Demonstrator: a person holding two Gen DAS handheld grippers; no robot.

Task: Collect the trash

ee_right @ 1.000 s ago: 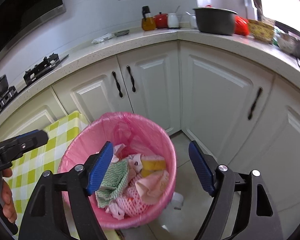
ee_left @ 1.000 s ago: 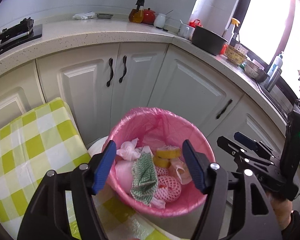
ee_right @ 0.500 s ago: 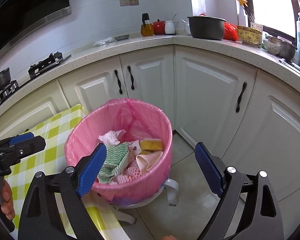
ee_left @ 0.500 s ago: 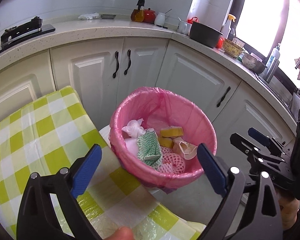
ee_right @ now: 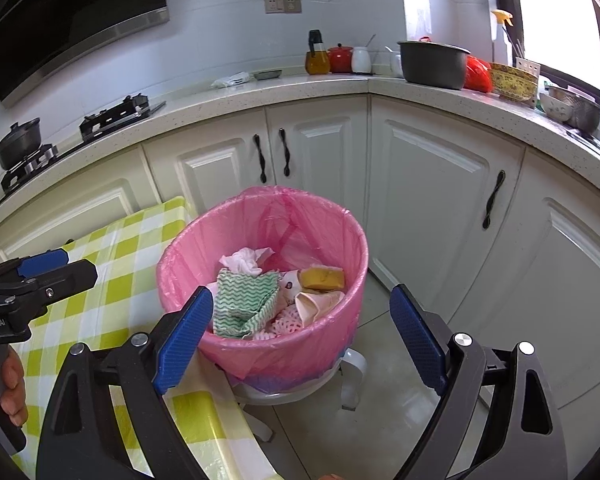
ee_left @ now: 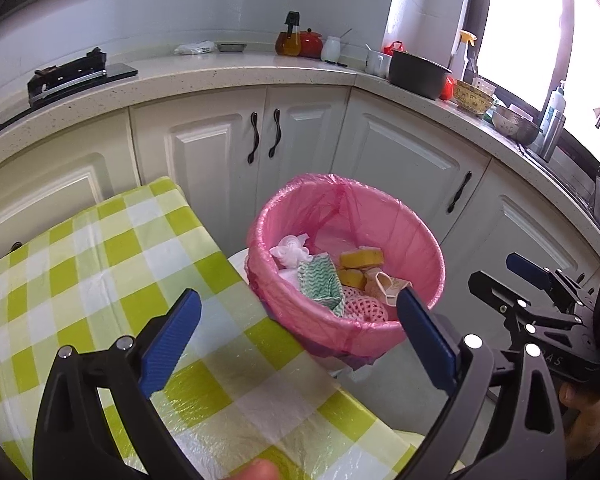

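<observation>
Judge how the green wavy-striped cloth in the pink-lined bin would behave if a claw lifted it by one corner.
The green cloth lies crumpled and folded over other trash, so it would probably hang limp. It looks thin, so probably light. Resting loosely on top in the bin, it should come free without dragging much along.

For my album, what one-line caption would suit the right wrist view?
Open right gripper hovers before a pink-lined bin holding a green cloth and yellow sponge.

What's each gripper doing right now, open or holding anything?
Left gripper: open, holding nothing, over the table's edge beside the bin.
Right gripper: open, holding nothing, in front of the bin.
</observation>
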